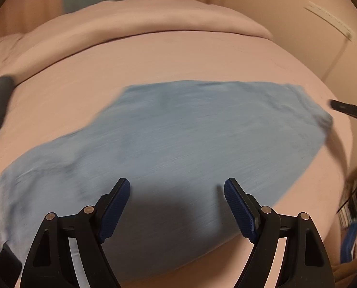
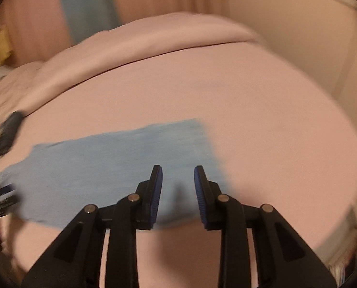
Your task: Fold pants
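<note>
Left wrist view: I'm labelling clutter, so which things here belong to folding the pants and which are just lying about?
Job:
blue pants, flat on the bed sheet
left gripper, jaws open, empty
right gripper, jaws open, empty

Lying about:
rolled pink blanket
blurred clutter beside the bed

Open pink bed [image 1: 178, 55] all around flat blue pants [image 1: 178, 129]; rolled blanket [image 1: 142, 21] blocking far edge.
</note>
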{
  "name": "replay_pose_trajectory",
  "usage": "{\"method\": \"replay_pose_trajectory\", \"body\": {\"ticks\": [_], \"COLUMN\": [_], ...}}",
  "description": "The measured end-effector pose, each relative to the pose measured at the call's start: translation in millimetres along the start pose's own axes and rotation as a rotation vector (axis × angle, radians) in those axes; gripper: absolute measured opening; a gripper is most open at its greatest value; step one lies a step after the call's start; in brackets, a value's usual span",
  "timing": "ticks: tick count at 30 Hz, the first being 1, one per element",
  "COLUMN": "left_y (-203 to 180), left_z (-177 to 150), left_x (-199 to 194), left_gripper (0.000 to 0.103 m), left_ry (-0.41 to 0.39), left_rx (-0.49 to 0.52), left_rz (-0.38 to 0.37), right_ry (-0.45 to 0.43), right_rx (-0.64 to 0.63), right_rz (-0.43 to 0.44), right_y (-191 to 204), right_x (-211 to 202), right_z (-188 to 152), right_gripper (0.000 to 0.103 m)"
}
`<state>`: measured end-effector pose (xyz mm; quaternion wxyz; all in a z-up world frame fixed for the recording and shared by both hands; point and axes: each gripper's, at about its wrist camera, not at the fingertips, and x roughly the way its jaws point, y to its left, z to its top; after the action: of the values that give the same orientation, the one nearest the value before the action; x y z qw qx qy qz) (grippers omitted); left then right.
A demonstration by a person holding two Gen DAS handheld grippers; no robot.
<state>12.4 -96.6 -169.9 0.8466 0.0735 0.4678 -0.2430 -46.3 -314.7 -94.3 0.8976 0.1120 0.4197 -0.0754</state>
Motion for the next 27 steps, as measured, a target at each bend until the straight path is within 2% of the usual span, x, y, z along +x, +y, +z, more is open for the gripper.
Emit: {"method": "replay_pose_trajectory", "body": {"ticks": [3,4,6,9,12,16,19,21,24,27], "left_y": [-32,-39,-50,-48,-51,-70,-96,-107,-130,-148], "left_z": [7,4,-2,3,14,41,65,79,103,120], "left_x": [21,29,31,25,16,16,28,34,48,65], "left_gripper": [0.082,0.082,0.082,0.082,0.082,0.082,0.082,0.082,0.082,0.082], "left_ry": [0.055,0.093,0.088,0.116,0.09,0.061,0.071,0.078,0.086,0.113], "left_rx": [0.063,0.074,0.14,0.119,0.074,0.044,0.05,0.049,0.027,-0.029], "left_rz": [-0.06,-0.069,-0.031,-0.059,-0.105,-0.205,-0.267,-0.299,-0.349,-0.406], "right_ry": [0.084,0.152,0.254,0.192,0.127,0.07,0.048,0.017,-0.005,-0.028], "right_rx": [-0.052,-0.078,-0.075,-0.008,0.181,0.423,0.535,0.573,0.617,0.675], "right_rz": [0.074,0.069,0.042,0.123,0.229,0.24,0.267,0.29,0.274,0.276], "right_y": [21,24,17,-4,-43,-100,-123,-129,-124,-133], "right_x": [30,43,62,47,21,6,11,13,20,28], "right_z": [0,-5,-19,-29,-34,-59,-70,-69,-69,-61], "right_gripper": [0.024,0.024,0.024,0.027,0.043,0.048,0.047,0.047,0.046,0.045]}}
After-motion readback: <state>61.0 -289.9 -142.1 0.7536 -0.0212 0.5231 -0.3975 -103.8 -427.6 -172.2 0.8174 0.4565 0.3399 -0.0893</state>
